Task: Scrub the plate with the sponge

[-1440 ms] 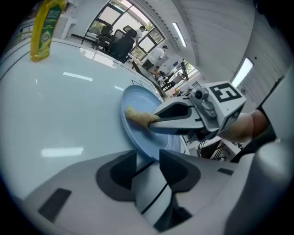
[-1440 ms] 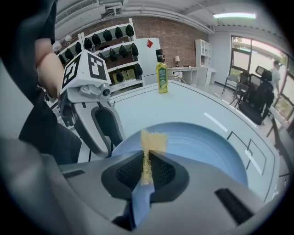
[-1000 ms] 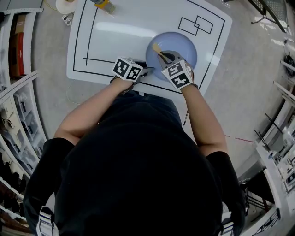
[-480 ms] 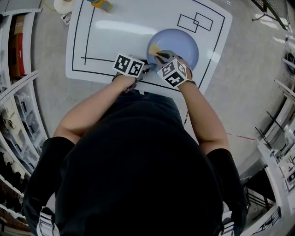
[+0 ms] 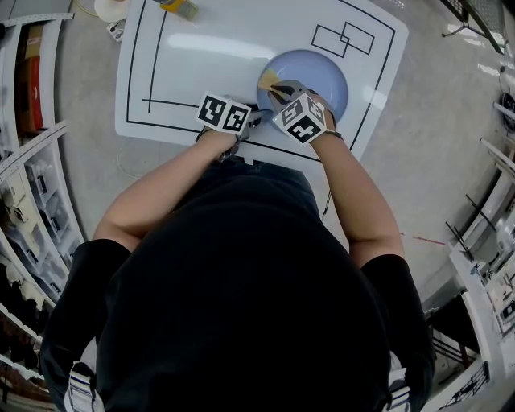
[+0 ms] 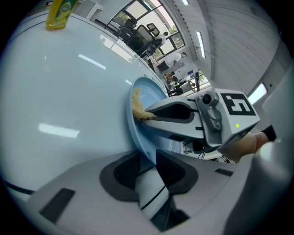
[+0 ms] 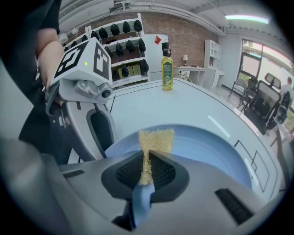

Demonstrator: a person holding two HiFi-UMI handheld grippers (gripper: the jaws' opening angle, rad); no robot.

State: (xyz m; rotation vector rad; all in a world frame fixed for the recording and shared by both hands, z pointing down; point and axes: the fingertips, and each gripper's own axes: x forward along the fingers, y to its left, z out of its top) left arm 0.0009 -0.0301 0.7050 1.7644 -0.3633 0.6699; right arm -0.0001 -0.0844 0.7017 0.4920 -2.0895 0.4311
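A pale blue plate (image 5: 322,72) lies on the white table (image 5: 201,72). At the plate's near left edge my left gripper (image 5: 259,119) has the plate's rim (image 6: 146,137) between its pads; its jaws have just been closing and the pads now touch the rim on both sides. Over the plate's left part my right gripper (image 5: 273,87) is shut on a yellow sponge (image 7: 156,140). The sponge's free end sticks out past the pads and rests on the plate's inner surface (image 7: 206,151). In the left gripper view the sponge (image 6: 136,108) presses against the plate just inside the rim.
A yellow dish-soap bottle (image 5: 179,8) stands at the table's far edge, with a white roll (image 5: 114,8) left of it. Black outlines are drawn on the table, two small rectangles (image 5: 344,39) beyond the plate. Shelves line the left and right walls.
My right gripper has shifted a little to the left and rolled, dragging the sponge toward the plate's left rim. The left gripper has stayed at the rim.
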